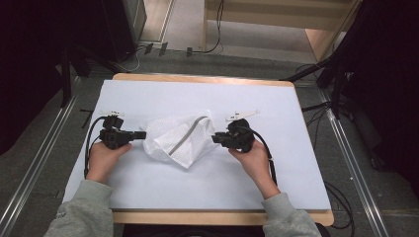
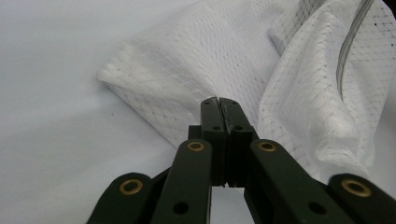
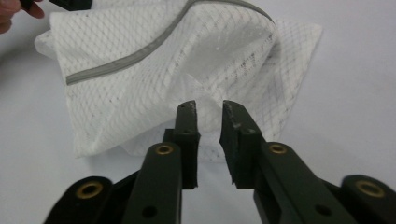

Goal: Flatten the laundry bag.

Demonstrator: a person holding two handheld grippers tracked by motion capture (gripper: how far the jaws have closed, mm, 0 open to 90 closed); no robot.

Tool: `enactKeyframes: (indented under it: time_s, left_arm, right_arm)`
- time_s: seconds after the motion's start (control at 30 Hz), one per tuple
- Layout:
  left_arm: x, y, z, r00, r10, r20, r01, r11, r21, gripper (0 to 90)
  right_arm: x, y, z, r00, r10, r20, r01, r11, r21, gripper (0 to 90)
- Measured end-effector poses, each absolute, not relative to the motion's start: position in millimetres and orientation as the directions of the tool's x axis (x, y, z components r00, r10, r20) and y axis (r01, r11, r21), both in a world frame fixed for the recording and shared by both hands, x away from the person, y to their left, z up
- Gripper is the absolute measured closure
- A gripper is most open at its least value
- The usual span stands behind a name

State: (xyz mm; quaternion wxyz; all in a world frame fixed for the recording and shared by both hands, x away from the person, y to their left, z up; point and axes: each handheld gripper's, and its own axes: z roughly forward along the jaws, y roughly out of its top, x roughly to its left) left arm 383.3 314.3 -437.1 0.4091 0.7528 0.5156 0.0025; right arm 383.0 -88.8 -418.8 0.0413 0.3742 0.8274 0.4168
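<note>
1. The table [image 1: 276, 148] carries a white cover that reaches almost to its wooden edges; no writing or label can be read anywhere on it.
2. The white mesh bag [image 1: 180, 136] lies crumpled near the middle of the table, between the two grippers. A grey zipper strip [image 1: 187, 134] runs across its upper face; in the right gripper view [image 3: 140, 88] the strip curves over a raised fold. No brand or tag is legible on the mesh.
3. Dark stands and loose cables sit on the floor around the table, well apart from the bag; nothing lies between the bag and either gripper.
4. The person's grey sleeves and hands come in from the near edge, one hand on each gripper.
5. The left gripper [image 1: 140, 134] points at the bag's left edge. In its own view [image 2: 219, 105] the jaws are pressed flat together at the mesh edge; whether any cloth is pinched between them cannot be told.
6. The right gripper [image 1: 215, 138] sits just beside the bag's right corner. In its own view [image 3: 208, 112] the jaws stand narrowly apart, with the mesh lying just past their tips and nothing pressed between the pads.
</note>
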Motion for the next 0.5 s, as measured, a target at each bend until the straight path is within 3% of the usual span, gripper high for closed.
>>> enactKeyframes:
  time_s: [0.2, 0.33, 0.43, 0.5]
  left_arm:
    - [382.7, 313.4, -437.4, 0.47, 0.779, -0.415, 0.773, -0.136, 0.62, 90.0]
    - [381.1, 312.2, -438.2, 0.476, 0.778, -0.412, 0.773, -0.146, 0.617, 90.0]
    - [379.7, 311.9, -438.1, 0.48, 0.776, -0.409, 0.771, -0.151, 0.618, 90.0]
    - [378.7, 311.7, -438.4, 0.478, 0.776, -0.411, 0.772, -0.148, 0.619, 90.0]
  right_arm:
    - [383.1, -78.2, -412.5, -0.728, 0.636, 0.255, 0.568, 0.353, 0.743, 52.7]
    - [383.1, -67.0, -413.9, -0.742, 0.624, 0.245, 0.558, 0.373, 0.741, 47.2]
    - [384.4, -59.0, -418.2, -0.743, 0.631, 0.222, 0.559, 0.404, 0.724, 52.6]
    - [386.2, -55.9, -422.0, -0.747, 0.63, 0.212, 0.561, 0.427, 0.709, 63.7]
